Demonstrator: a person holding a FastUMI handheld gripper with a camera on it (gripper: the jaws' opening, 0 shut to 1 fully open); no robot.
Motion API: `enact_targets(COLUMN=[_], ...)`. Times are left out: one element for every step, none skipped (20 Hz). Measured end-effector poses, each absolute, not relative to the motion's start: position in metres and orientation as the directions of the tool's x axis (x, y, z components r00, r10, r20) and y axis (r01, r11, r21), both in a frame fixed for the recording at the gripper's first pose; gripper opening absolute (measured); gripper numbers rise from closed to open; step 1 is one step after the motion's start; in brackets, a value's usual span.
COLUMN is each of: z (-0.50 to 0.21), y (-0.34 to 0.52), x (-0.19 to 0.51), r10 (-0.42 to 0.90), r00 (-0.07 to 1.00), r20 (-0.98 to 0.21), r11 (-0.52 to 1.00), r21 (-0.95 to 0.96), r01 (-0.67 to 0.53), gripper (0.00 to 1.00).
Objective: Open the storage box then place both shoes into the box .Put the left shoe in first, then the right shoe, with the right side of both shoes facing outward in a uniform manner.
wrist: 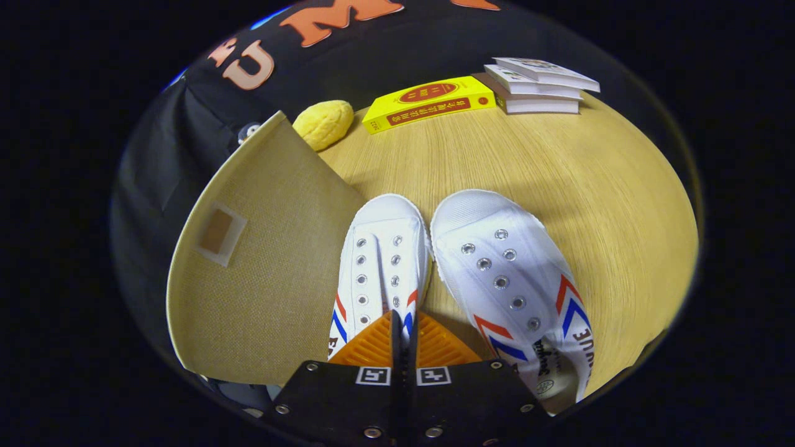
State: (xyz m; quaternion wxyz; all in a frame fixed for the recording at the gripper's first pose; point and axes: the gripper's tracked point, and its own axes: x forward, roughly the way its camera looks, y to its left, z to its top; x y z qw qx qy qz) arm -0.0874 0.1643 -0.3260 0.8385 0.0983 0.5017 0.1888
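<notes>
White canvas is what the gripper (404,338) hangs over right now: at the bottom centre of the frame its two fingers are pressed together, with barely a slit between them and nothing caught there. They sit right above the heel end of the left-hand shoe (380,267), hiding its opening. That shoe points away from the fingers, its toe cap up toward the middle of the frame, with two rows of lace holes and no laces. Touching it at the toe is the second shoe (512,279), lower right of centre, angled so its heel swings off to the right; red and blue chevrons show on its side. Both shoes rest on the wooden table (559,167). Just left of the shoes stands the storage box (261,273), a beige fabric panel with a small square patch, filling the lower left; whether it is open I cannot tell. Beyond its top corner lies a yellow sponge (323,124), upper left of centre. Further back rests a yellow book (428,102), and beside it, upper right, a stack of white books (540,87).
</notes>
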Motion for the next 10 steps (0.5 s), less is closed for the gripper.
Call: enact_targets(z=[-0.323, -0.317, -0.312, -0.309, -0.303, -0.297, -0.288, -0.276, -0.265, -0.255], y=[0.167, 0.169, 0.169, 0.168, 0.168, 0.167, 0.166, 0.168, 0.169, 0.169], x=[-0.088, -0.087, -0.087, -0.087, -0.086, -0.085, -0.084, -0.084, -0.081, -0.083], r10=[0.441, 0.46, 0.467, 0.469, 0.471, 0.474, 0.481, 0.486, 0.493, 0.497], r00=[0.433, 0.449, 0.452, 0.458, 0.463, 0.473, 0.484, 0.503, 0.513, 0.528], r20=[-0.786, -0.766, -0.76, -0.755, -0.751, -0.742, -0.731, -0.715, -0.702, -0.689], r11=[0.897, 0.886, 0.88, 0.877, 0.875, 0.87, 0.864, 0.859, 0.856, 0.852], r21=[0.397, 0.43, 0.448, 0.459, 0.467, 0.477, 0.488, 0.495, 0.498, 0.502], r01=[-0.194, -0.173, -0.158, -0.142, -0.131, -0.125, -0.12, -0.127, -0.141, -0.147], gripper=[0.0, 0.0, 0.0, 0.0, 0.0, 0.0, 0.0, 0.0, 0.0, 0.0])
